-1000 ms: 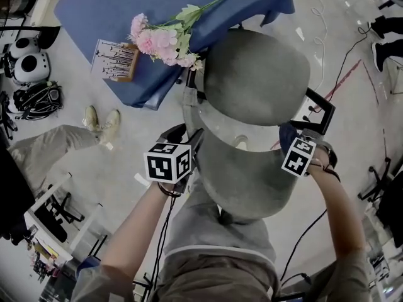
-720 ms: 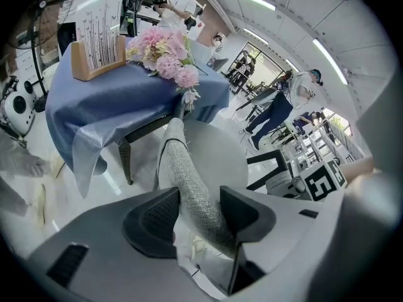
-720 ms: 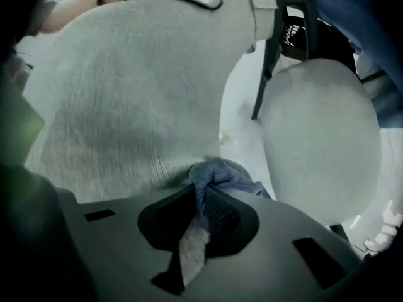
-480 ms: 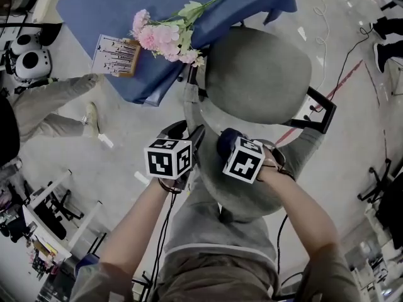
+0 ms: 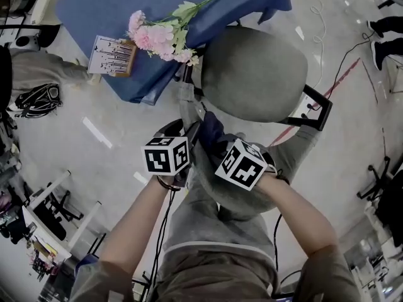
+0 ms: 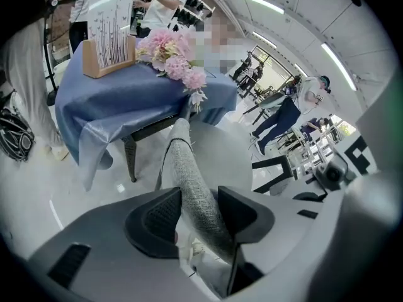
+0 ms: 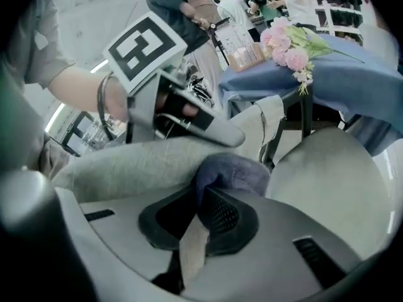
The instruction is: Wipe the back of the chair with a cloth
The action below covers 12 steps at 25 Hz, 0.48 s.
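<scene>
the left gripper [image 6: 200,211] has just been closing its jaws, now gripping the edge of the chair back [image 6: 186,168]. the right gripper [image 7: 203,218] pinches a dark blue cloth [image 7: 234,172] against that back.

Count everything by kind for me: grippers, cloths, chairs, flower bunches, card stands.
Grippers: 2, the left gripper, jaws just closed further on the chair back, and the right gripper, gripping the cloth
Cloths: 1
Chairs: 1
Flower bunches: 1
Card stands: 1
Total: 6

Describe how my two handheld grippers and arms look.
The left gripper and right gripper are light grey plastic with black textured jaw pads. Each carries a white cube of black square markers and trails a thin black cable. Forearms are bare.
</scene>
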Available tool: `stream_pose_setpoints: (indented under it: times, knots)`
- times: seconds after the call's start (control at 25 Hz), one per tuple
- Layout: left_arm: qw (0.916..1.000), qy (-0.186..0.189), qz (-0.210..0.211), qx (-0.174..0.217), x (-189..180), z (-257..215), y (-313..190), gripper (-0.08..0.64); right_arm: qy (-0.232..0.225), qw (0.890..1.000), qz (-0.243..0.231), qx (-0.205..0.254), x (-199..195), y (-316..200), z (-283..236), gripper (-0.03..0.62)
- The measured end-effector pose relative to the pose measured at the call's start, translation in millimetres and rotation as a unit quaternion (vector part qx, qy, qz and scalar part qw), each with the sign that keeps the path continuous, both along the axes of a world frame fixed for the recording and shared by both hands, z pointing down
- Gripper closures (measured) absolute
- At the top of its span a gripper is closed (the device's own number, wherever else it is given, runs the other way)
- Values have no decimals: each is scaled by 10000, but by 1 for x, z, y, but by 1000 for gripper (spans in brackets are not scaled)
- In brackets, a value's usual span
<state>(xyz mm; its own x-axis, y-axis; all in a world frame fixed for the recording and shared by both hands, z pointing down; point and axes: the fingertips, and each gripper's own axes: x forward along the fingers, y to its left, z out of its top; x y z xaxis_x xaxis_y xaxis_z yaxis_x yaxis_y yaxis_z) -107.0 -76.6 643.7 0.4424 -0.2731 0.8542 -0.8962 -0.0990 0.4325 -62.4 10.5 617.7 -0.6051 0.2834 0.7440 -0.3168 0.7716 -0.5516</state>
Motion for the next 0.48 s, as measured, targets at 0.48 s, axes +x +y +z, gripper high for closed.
stream_pose_setpoints:
  times: [0.48]
  knots:
    - [10000, 23, 26, 19, 0, 1, 0, 356, 1877, 9617, -1855, -745, 209, 68, 12, 538]
